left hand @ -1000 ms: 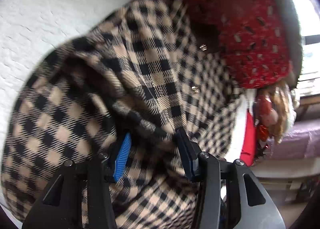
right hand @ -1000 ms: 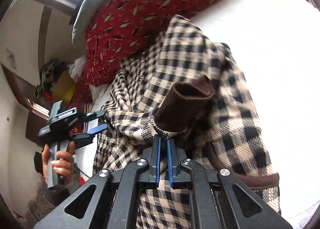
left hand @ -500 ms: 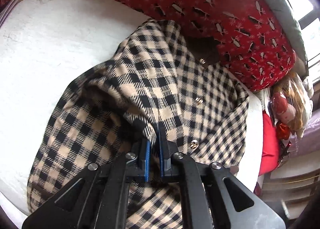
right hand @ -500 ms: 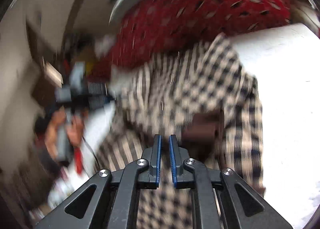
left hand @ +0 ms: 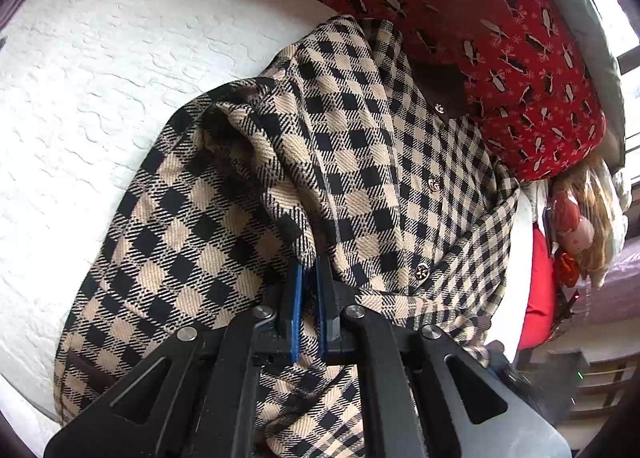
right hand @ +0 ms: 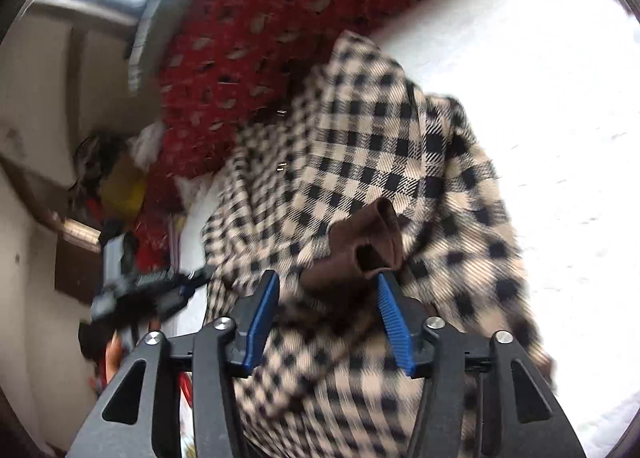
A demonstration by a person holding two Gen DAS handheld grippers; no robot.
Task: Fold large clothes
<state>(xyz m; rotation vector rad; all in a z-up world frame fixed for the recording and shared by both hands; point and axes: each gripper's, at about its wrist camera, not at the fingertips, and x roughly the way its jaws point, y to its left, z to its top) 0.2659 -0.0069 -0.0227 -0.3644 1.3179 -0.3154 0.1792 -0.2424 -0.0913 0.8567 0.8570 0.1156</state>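
A black-and-beige checked coat (left hand: 360,162) with gold buttons lies rumpled on a white bed (left hand: 100,78). My left gripper (left hand: 308,278) is shut on a fold of the coat near the button line. In the right wrist view the coat (right hand: 380,162) has a brown cuff (right hand: 360,250) standing up just beyond my right gripper (right hand: 326,286), which is open around it. The left gripper also shows in the right wrist view (right hand: 160,286), at the left edge of the coat.
A large red patterned pillow (left hand: 480,26) lies against the coat's far side. A doll and red items (left hand: 572,226) sit at the bed's right edge. The white bedding (right hand: 540,106) stretches out beside the coat. A window is beyond the pillow.
My left gripper has closed on a fold of the coat and pulled back. My right gripper has opened and let go of the brown cuff.
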